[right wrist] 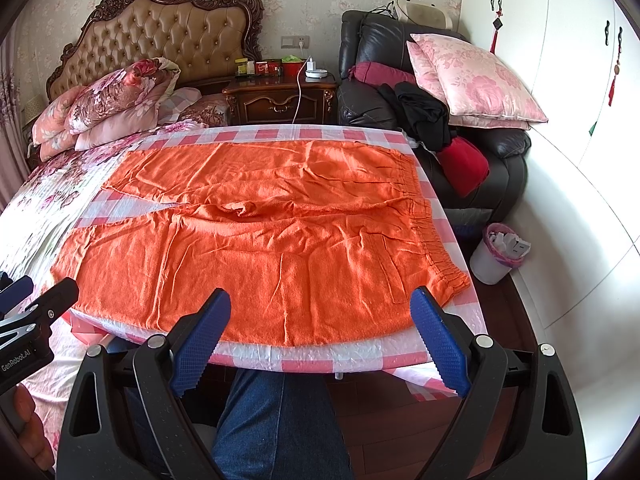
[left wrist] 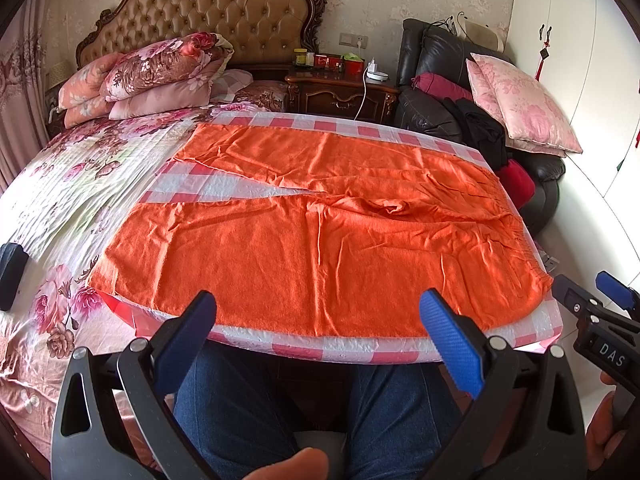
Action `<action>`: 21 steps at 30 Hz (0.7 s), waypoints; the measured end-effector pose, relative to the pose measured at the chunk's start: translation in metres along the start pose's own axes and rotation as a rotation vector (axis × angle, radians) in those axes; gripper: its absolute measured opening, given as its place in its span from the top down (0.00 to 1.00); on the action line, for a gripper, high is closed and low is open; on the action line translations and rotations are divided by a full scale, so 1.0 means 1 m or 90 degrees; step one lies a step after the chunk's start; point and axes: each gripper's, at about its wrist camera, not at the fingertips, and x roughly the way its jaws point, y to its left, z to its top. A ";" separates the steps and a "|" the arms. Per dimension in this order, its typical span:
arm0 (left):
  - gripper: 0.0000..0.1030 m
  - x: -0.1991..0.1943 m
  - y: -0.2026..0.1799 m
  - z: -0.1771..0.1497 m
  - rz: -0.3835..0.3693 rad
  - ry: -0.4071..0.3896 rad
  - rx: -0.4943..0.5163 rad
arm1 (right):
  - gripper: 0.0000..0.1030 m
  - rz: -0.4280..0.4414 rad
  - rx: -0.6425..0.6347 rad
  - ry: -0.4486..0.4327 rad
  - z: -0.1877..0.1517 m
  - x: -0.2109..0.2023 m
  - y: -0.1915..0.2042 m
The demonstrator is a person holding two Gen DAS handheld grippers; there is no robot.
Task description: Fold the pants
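Orange pants (left wrist: 320,236) (right wrist: 260,236) lie spread flat on a pink-and-white checked board (left wrist: 280,346) (right wrist: 280,354), legs pointing left and the gathered waistband at the right. My left gripper (left wrist: 318,312) hovers open just short of the near hem, nothing between its blue fingers (left wrist: 450,336). At the same near edge my right gripper (right wrist: 320,312) stands wide open and empty, by the waistband corner. Each gripper shows at the edge of the other's view: the right gripper (left wrist: 600,292), the left gripper (right wrist: 36,300).
The board rests on a floral bed (left wrist: 60,184) with stacked pillows (left wrist: 152,76) at the headboard. A nightstand (right wrist: 280,100), a black leather armchair (right wrist: 400,92) piled with cushions and clothes, and a small bin (right wrist: 500,252) stand at the right. The person's jeans-clad legs (left wrist: 280,412) are below the board.
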 end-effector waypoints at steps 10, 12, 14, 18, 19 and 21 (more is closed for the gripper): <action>0.02 0.028 0.011 -0.014 -0.006 0.034 -0.016 | 0.14 0.036 0.027 0.044 0.024 0.047 -0.035; 0.02 0.048 0.020 -0.015 -0.006 0.057 -0.027 | 0.14 0.014 0.025 0.065 0.048 0.083 -0.056; 0.02 0.065 0.028 -0.018 -0.008 0.078 -0.043 | 0.14 0.005 0.021 0.094 0.077 0.124 -0.074; 0.02 0.086 0.049 -0.019 -0.020 0.094 -0.074 | 0.14 0.012 0.001 0.186 0.143 0.223 -0.104; 0.02 0.089 0.057 -0.017 -0.018 0.095 -0.077 | 0.14 -0.005 -0.007 0.196 0.160 0.245 -0.109; 0.02 0.094 0.069 -0.018 -0.004 0.097 -0.080 | 0.14 -0.035 -0.021 0.202 0.188 0.279 -0.114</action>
